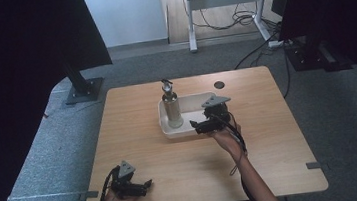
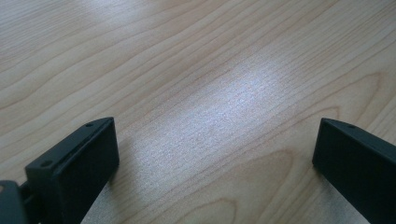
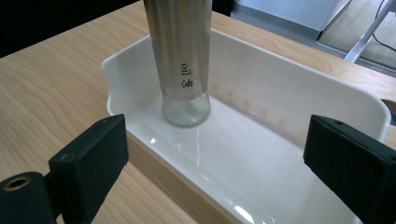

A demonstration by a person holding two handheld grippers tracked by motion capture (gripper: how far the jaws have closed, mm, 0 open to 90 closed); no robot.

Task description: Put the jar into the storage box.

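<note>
The tall steel oil bottle [image 3: 181, 60] stood upright at 9 o'clock inside the white rectangular plastic tray [image 3: 327, 88], mid-worktop [image 1: 135, 135]. The right tool [image 1: 201, 125], jaws spread, seemingly hovered at the tray's near rim. The left tool [image 1: 143, 187] lay spread at 7 o'clock.

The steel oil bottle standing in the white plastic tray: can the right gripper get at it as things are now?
Probably yes. The right gripper is open at the white plastic tray, and nothing stands between its fingers and the steel oil bottle.
</note>
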